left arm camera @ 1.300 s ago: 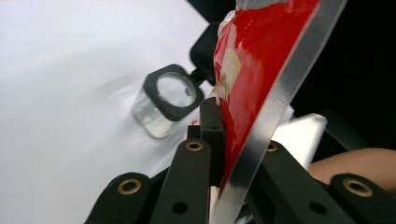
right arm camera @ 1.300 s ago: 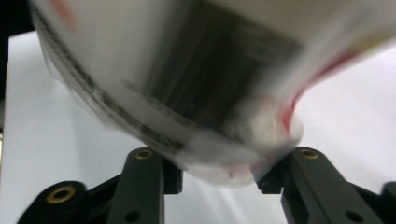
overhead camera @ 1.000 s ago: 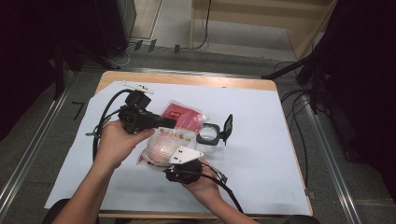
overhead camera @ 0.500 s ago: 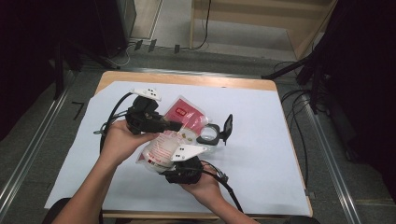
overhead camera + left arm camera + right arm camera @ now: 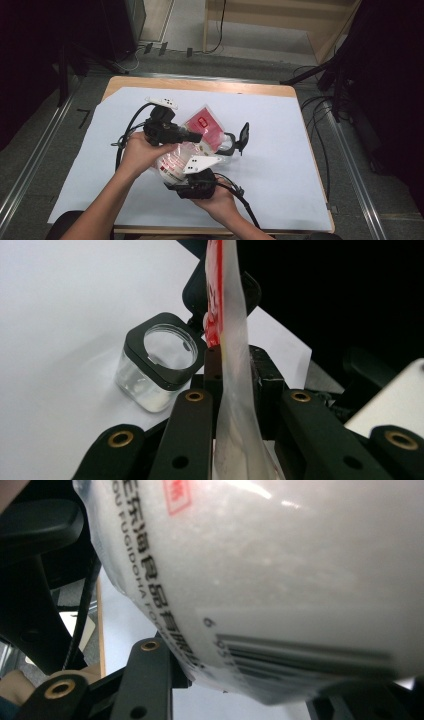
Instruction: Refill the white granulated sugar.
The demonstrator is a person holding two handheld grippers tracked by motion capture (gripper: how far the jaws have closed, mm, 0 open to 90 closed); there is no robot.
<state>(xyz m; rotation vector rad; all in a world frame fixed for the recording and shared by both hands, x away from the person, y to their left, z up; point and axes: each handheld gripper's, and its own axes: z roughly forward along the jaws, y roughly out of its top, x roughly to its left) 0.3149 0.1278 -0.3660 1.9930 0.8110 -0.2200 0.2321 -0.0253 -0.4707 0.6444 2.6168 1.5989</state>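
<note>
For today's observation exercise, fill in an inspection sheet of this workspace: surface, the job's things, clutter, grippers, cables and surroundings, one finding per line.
Surface: wooden table under a white sheet, bare wood along the far edge.
Job's things: plastic pouch, red at the top and white with a barcode lower down, held up between both grippers; clear jar with a black square collar, lid flipped open, standing on the sheet beside the pouch.
Clutter: nothing seen.
Grippers: left gripper shut on the pouch's thin edge; right gripper under the pouch's bulging lower end, jaw state unclear.
Cables: black cable loops from the left gripper; another trails from the right.
Surroundings: dark floor with cables, wooden furniture behind.
</note>
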